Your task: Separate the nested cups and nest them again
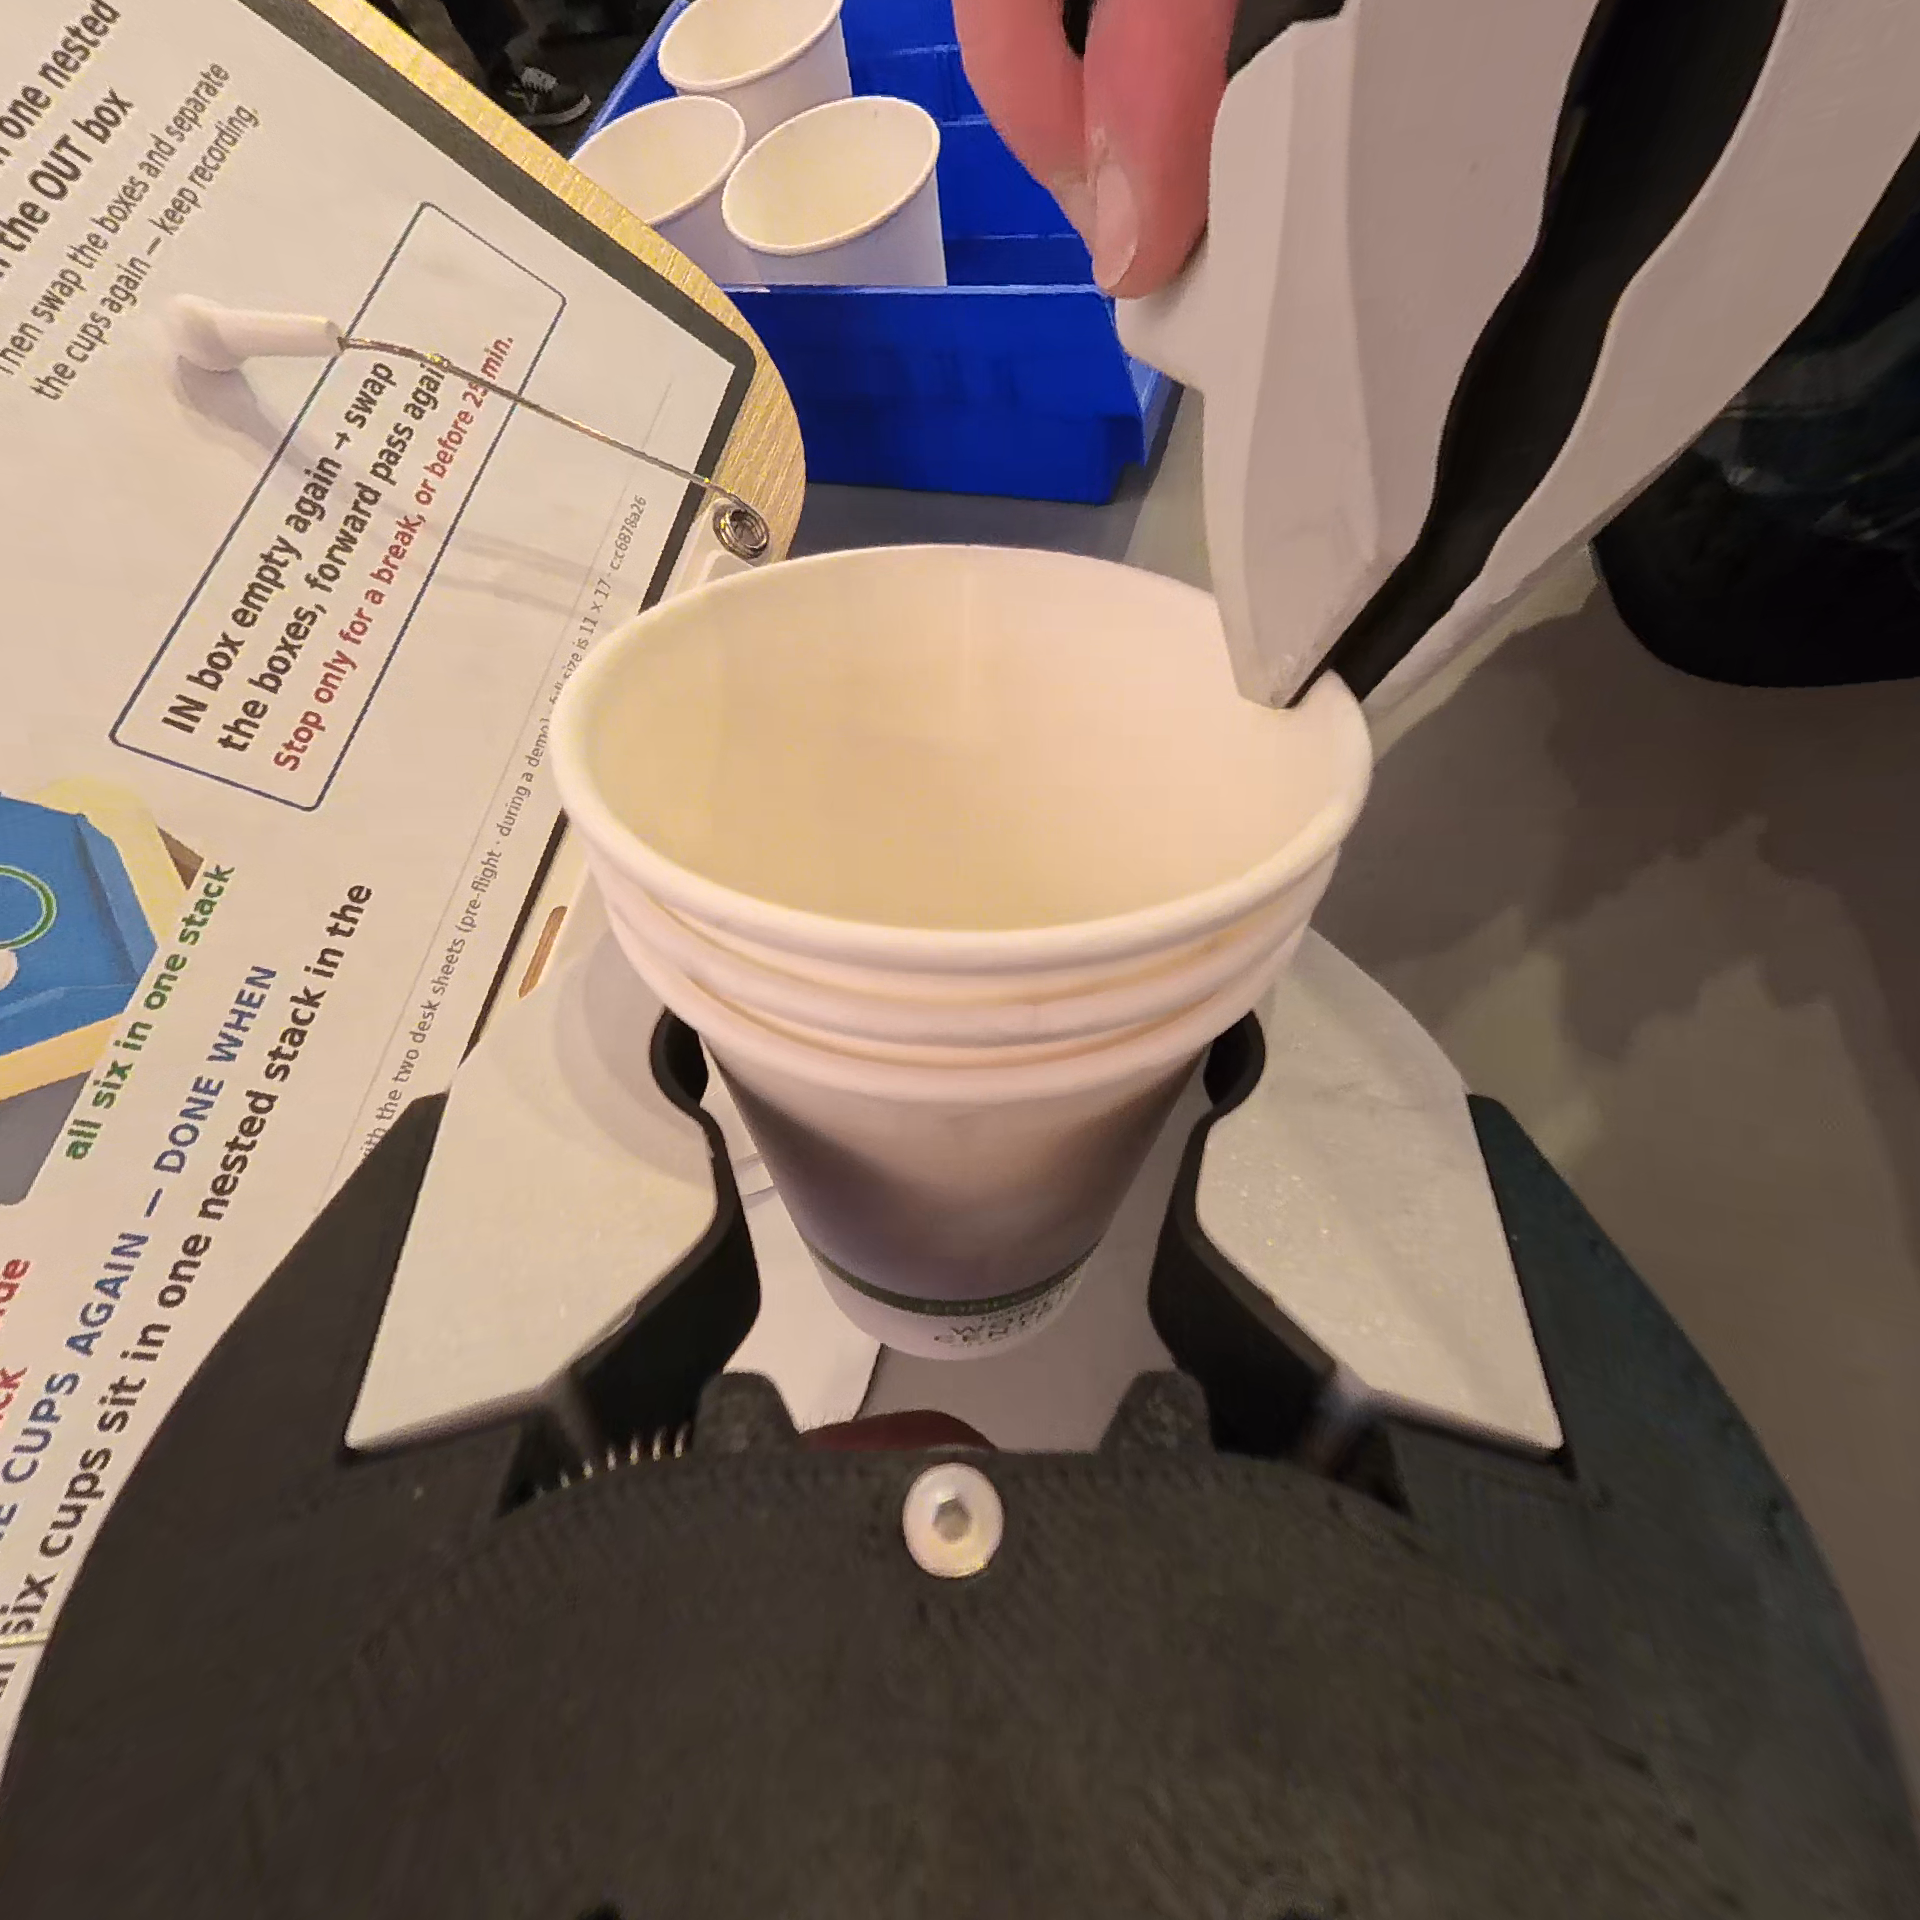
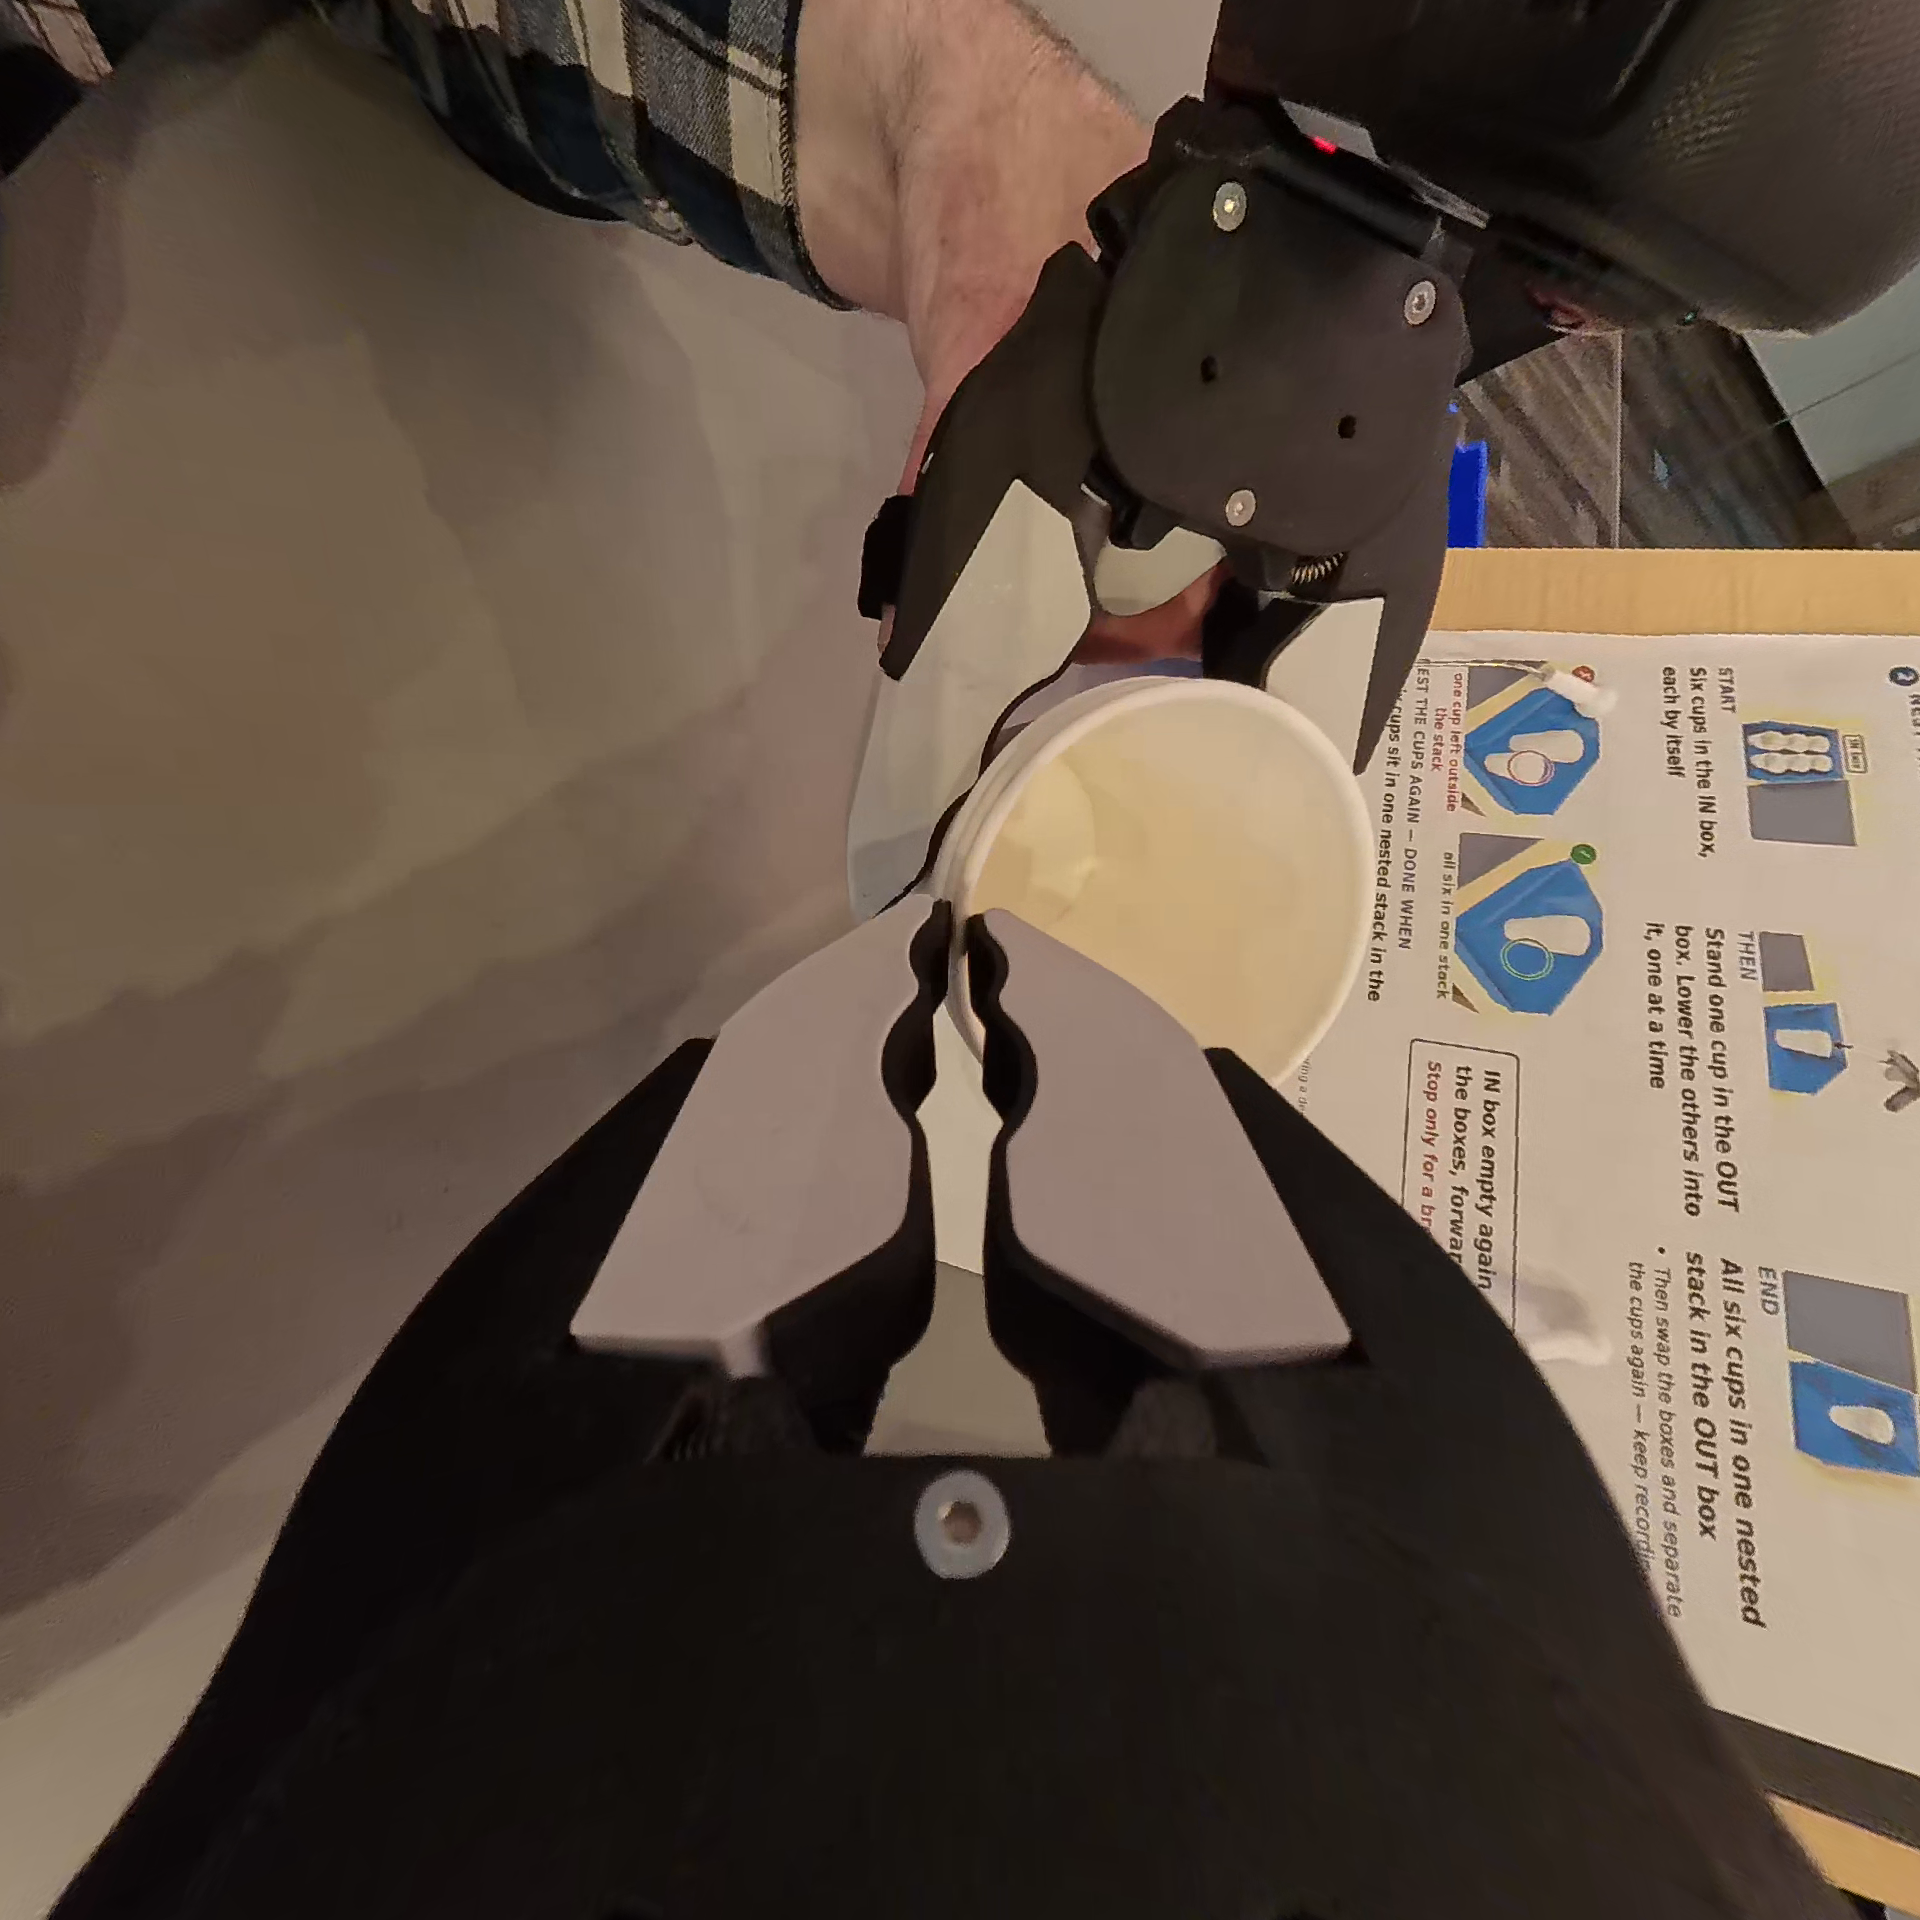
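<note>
White cup stack (nested) between left gripper fingers.

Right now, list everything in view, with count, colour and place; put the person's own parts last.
nested cup stack: one stack, white paper, four rims countable, between the left gripper's fingers.
loose cups: three, white, upright in the blue bin.
blue bin: one, behind the stack.
instruction sheet: one, white, on a wooden board left of the stack.
table: grey.
left gripper: black, fingers around the stack.
right gripper: pads pinching the top cup's rim.
hand: on the right gripper.
</note>
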Tool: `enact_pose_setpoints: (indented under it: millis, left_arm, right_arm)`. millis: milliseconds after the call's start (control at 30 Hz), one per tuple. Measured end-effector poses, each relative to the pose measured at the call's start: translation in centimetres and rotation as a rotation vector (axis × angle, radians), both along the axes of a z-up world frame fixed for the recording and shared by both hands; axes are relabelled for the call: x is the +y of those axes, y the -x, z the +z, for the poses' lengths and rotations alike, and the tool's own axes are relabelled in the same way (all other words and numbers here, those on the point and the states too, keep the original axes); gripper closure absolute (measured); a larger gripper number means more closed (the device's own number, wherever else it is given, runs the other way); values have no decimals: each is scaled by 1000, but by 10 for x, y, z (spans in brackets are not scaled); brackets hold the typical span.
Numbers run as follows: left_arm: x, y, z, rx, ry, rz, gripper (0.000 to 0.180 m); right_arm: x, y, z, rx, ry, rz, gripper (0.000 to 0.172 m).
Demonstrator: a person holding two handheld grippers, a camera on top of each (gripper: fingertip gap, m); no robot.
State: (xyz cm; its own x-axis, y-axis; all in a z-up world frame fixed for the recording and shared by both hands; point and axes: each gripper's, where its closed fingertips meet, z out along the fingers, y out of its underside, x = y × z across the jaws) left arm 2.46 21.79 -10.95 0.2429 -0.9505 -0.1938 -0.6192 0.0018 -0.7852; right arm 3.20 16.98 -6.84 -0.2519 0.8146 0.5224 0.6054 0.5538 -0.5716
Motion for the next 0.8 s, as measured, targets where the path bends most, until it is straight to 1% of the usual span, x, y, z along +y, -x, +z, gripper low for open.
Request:
enact_pose_setpoints:
  millis: [800]
  left_arm:
    - [-4,-2,-1,7,1,-22,87]
  right_arm:
    - [-8,2,9,35,3,28,169]
